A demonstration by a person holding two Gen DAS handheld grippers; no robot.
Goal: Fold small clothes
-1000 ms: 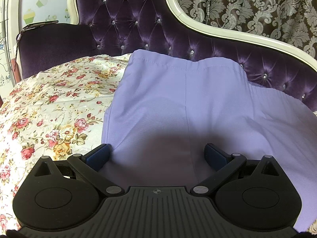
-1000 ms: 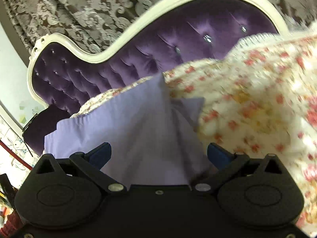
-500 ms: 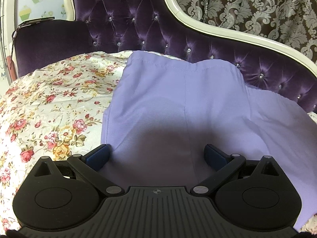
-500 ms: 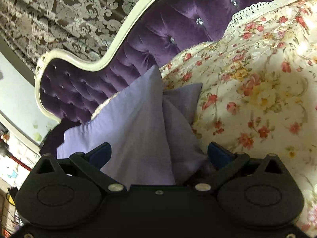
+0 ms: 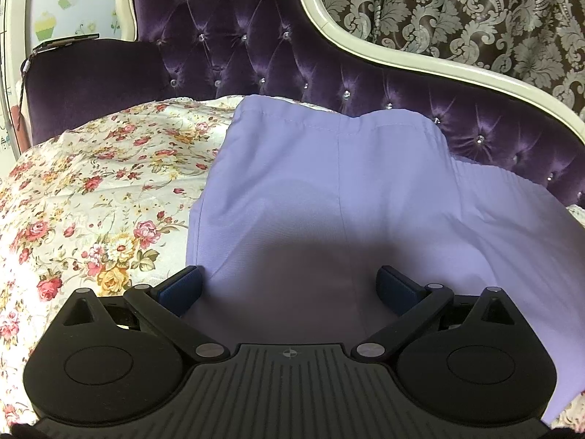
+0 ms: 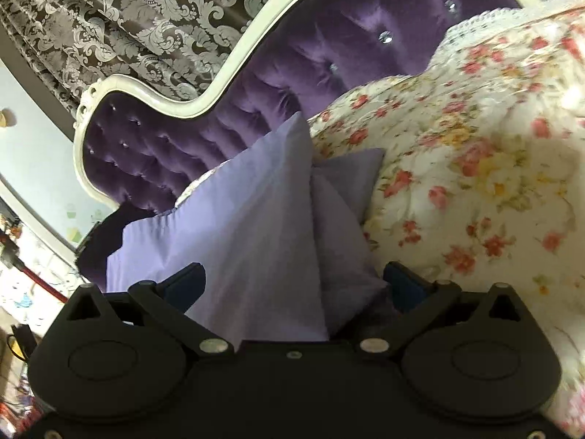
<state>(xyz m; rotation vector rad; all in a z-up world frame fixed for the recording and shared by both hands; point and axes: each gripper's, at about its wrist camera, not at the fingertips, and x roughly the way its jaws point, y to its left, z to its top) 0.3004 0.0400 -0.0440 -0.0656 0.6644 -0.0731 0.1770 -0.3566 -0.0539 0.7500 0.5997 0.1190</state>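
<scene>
On the flowered bed (image 5: 91, 190), both claws, left (image 5: 289, 285) and right (image 6: 294, 281), gape wide over lilac shorts (image 5: 329, 190), the fold apparently half made; next, pinch an edge.

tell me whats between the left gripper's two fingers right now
Only the lavender garment, spread flat on the floral bedspread; the open left gripper grips nothing. The left wrist view shows this.
</scene>
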